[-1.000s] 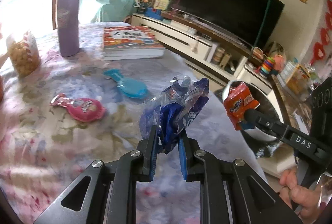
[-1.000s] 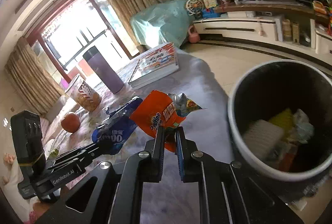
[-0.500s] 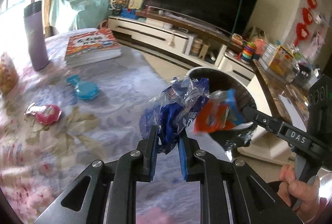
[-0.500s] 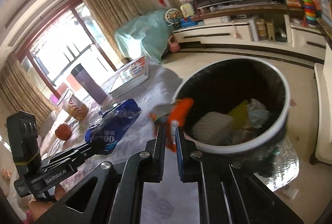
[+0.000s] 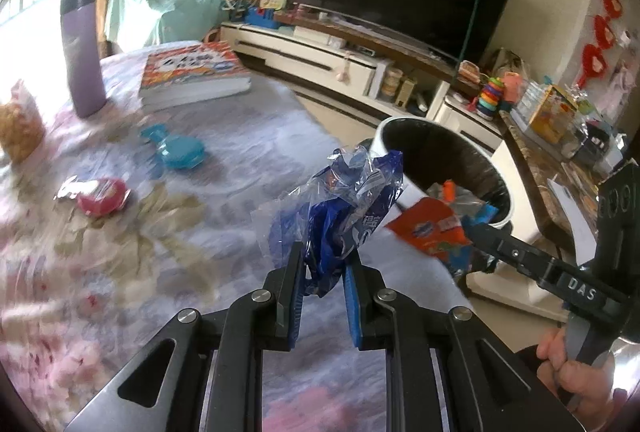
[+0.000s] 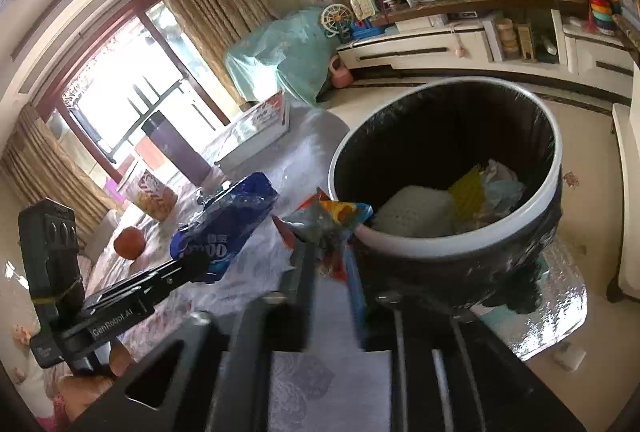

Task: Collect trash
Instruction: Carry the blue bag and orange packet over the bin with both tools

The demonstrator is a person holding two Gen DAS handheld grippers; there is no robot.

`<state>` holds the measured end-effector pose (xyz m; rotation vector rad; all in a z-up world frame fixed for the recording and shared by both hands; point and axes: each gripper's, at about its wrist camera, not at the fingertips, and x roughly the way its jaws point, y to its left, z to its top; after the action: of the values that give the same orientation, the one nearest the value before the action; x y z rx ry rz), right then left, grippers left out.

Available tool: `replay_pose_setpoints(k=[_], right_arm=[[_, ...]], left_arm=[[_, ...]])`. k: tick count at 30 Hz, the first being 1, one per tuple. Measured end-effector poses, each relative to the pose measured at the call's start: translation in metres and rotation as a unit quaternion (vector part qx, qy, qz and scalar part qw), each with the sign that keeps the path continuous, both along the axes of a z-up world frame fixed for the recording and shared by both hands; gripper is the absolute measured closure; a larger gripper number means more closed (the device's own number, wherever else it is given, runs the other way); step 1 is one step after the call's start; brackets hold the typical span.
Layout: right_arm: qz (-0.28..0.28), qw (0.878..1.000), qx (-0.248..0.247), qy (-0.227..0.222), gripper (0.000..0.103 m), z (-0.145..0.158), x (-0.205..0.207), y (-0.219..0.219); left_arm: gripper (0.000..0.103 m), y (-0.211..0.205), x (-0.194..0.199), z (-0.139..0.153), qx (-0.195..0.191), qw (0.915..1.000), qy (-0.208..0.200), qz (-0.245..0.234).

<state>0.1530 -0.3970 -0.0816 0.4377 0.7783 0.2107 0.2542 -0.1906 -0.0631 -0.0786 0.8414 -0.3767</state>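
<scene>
**Orange wrapper let go at the bin's rim**

Since a second ago, both wrappers have been carried off the counter (image 5: 240,167) toward the bin (image 6: 554,167), and the right gripper (image 6: 328,268), then clamped, is now opening. The orange wrapper (image 6: 326,220) is seen between its fingers, tipped against the bin's near rim, not yet inside; whether the pads still press on it cannot be told through the blur. The blue wrapper (image 5: 344,207) is pinched at its lower end by the left gripper (image 5: 324,296), whose fingers are nearly closed, and is held just short of the bin.

Both are judged light, thin, crinkly film: soft, slippery, easily caught by air or snagged on a rim. A bunched end is best taken. The blue wrapper's long axis is stood up and away from the fingers; the orange one's is laid toward the bin mouth.
</scene>
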Motion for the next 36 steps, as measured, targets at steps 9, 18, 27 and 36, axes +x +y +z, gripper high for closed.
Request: replay_pose_setpoints(k=[9, 18, 27, 36], right_arm=[[0.01, 1.0, -0.016, -0.003, 0.058, 0.0, 0.006, 0.011], [0.01, 0.999, -0.031, 0.004, 0.094, 0.0, 0.004, 0.014], [-0.009, 0.999, -0.024, -0.021, 0.095, 0.025, -0.004, -0.008], [-0.046, 0.998, -0.026, -0.021, 0.095, 0.029, -0.004, -0.042]], left_arm=[[0.087, 0.015, -0.001, -0.004, -0.01, 0.9998, 0.007, 0.014], [0.087, 0.017, -0.002, -0.003, -0.016, 0.9998, 0.005, 0.008], [0.087, -0.009, 0.002, 0.008, -0.02, 0.9997, -0.005, -0.017], [0.087, -0.041, 0.011, 0.014, -0.018, 0.9988, -0.012, -0.045]])
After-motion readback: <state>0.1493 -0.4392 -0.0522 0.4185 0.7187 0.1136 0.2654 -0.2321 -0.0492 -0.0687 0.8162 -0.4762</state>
